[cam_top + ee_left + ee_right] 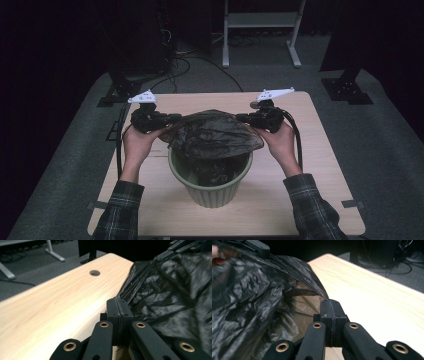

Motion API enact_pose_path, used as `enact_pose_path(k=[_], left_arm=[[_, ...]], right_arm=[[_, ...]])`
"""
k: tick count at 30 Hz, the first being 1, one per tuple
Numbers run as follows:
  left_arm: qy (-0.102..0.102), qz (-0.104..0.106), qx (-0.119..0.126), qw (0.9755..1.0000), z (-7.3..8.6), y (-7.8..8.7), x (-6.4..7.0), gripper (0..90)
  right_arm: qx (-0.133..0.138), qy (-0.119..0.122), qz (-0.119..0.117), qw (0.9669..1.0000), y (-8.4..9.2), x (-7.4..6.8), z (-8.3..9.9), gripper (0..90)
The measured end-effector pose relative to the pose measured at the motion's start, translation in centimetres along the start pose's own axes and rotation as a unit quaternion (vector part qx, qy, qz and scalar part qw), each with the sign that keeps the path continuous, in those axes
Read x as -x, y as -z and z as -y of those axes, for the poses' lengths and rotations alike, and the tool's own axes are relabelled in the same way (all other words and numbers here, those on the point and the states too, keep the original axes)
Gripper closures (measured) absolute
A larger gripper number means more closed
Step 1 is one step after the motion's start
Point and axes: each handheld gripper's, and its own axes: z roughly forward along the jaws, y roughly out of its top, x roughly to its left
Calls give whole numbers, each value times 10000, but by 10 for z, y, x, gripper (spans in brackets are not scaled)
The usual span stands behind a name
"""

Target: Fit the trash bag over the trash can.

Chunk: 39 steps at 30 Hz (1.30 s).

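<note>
Grippers — left (120, 305) and right (331, 305) — clamp black bag (215, 132) over green bin (212, 192); no writing readable.

One green bin (211, 186) stands on the counter (320, 165); one black bag (215, 134) drapes over the bin, two grippers flanking the bin.

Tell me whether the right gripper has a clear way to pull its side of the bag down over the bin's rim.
Probably yes: the right gripper is shut on the black bag, and the green bin rim below looks unobstructed.
</note>
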Motion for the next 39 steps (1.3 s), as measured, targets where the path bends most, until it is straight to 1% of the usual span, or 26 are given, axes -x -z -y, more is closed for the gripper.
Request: enact_pose_path(k=[1,2,5,8,10,12,13,14,15,16,17,18,19,21,23,24,25,27,28,29,31,34,35,36,39], left_arm=[[27,-17,-49,10000,3,-2,-1,899],[4,-49,-132,9999,6,-4,-1,899],[47,-45,-225,9997,14,-8,-2,898],[-7,-42,-358,9994,21,-10,3,898],[-87,-60,-526,9986,26,-14,7,898],[-99,-13,-596,9982,30,-18,9,898],[-89,24,-586,9982,31,-18,10,898],[-81,61,-542,9985,32,-18,10,897],[-75,46,-498,9987,32,-16,10,896],[-59,-10,-440,9990,31,-13,10,884],[-32,-90,-348,9993,30,-10,8,832],[48,-117,-241,9996,28,-5,5,768],[120,-113,-110,9998,26,1,2,746],[217,-129,83,9996,21,13,-3,686],[202,-146,302,9992,14,25,-3,670],[169,-145,373,9991,10,30,-2,658],[113,-91,453,9989,6,35,0,644],[-68,113,582,9982,-5,39,6,604],[-184,162,607,9979,-10,39,10,598],[-297,217,591,9976,-15,37,15,590],[-529,300,468,9971,-24,29,24,581],[-728,352,272,9964,-31,15,33,581],[-739,401,239,9962,-32,11,33,582],[-728,407,222,9963,-33,7,34,582],[-738,449,110,9962,-33,-3,32,618]], right_arm=[[-54,5,19,10000,-3,1,1,900],[-93,-14,5,10000,-5,1,3,899],[-233,-13,6,9997,-13,3,9,899],[-351,-27,-3,9994,-17,3,16,899],[-401,-27,-39,9992,-17,4,21,899],[-433,-23,-30,9991,-16,4,24,899],[-444,-5,-35,9990,-15,4,25,899],[-425,2,-34,9991,-14,4,25,898],[-417,28,-44,9991,-13,4,25,865],[-389,29,-2,9992,-10,4,24,786],[-317,36,100,9994,-7,4,23,729],[-211,8,166,9996,-2,6,21,702],[-106,-32,186,9998,3,7,19,678],[62,-70,287,9995,14,10,14,669],[132,-73,386,9991,24,12,10,659],[198,-56,421,9989,28,13,8,660],[238,-75,397,9989,32,14,7,659],[340,-78,408,9986,39,14,4,650],[368,-82,357,9987,40,14,3,650],[379,-67,350,9986,41,13,2,651],[347,-33,315,9989,40,10,0,653],[344,27,273,9990,38,6,-1,659],[345,34,269,9990,37,5,-1,659],[336,39,257,9991,36,4,-2,661],[328,42,217,9992,34,4,-1,670]])
